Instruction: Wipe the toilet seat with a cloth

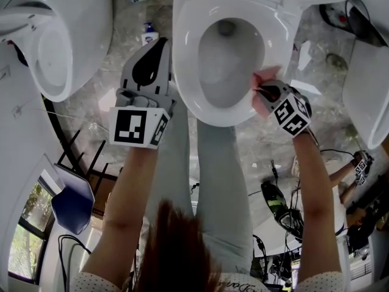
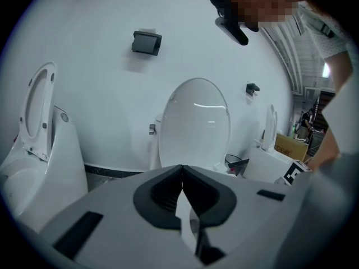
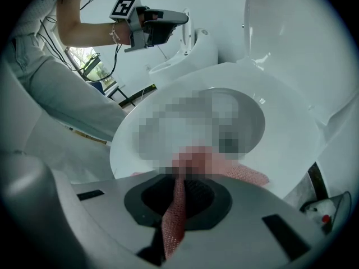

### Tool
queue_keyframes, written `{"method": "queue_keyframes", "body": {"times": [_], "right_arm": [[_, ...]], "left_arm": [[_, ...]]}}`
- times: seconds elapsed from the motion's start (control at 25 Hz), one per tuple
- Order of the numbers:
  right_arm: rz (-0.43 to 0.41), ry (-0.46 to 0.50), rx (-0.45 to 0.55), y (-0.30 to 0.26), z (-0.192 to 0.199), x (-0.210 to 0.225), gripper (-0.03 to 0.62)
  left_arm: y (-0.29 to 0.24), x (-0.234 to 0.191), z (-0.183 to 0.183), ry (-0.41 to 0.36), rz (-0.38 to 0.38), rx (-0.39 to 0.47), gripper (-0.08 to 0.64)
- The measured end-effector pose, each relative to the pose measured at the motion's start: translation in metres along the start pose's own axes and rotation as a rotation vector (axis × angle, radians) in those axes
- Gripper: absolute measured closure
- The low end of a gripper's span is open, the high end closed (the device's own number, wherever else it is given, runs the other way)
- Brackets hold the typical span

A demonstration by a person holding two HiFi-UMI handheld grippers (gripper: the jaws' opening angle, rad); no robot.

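The white toilet seat (image 1: 185, 59) rings the bowl at the top centre of the head view, with its lid (image 2: 195, 122) raised. My right gripper (image 1: 260, 89) rests at the seat's right rim, shut on a pink cloth (image 1: 265, 75). In the right gripper view the pink cloth (image 3: 249, 175) runs from between the jaws of my right gripper (image 3: 182, 178) out onto the toilet seat (image 3: 291, 133). My left gripper (image 1: 160, 43) hovers left of the bowl, off the seat, shut and empty. The jaws of my left gripper (image 2: 180, 175) meet with nothing between them.
Other white toilets stand at the left (image 1: 61, 41) and right (image 1: 364, 84). A small bottle (image 1: 148, 34) sits on the marble floor beside the bowl. A blue chair (image 1: 73, 202) is at lower left; cables and another person's hand (image 1: 358, 169) at right.
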State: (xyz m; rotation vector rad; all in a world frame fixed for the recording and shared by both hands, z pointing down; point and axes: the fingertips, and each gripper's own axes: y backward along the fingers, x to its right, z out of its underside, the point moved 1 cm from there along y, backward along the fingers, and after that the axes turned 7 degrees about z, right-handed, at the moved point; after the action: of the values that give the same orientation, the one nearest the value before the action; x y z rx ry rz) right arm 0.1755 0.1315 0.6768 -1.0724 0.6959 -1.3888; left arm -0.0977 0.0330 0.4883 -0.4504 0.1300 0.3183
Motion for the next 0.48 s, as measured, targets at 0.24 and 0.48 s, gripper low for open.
{"method": "queue_keyframes", "body": {"times": [0.24,0.48], "right_arm": [[0.007,-0.045,0.027,-0.003,-0.002,-0.015,0.557],[0.003,-0.127,0.035,-0.007,-0.005,-0.033,0.557]], "left_arm": [[-0.004,0.006,0.001,-0.005,0.012,-0.006,0.555],[-0.006,0.01,0.0,0.001,0.017,-0.005,0.555]]}}
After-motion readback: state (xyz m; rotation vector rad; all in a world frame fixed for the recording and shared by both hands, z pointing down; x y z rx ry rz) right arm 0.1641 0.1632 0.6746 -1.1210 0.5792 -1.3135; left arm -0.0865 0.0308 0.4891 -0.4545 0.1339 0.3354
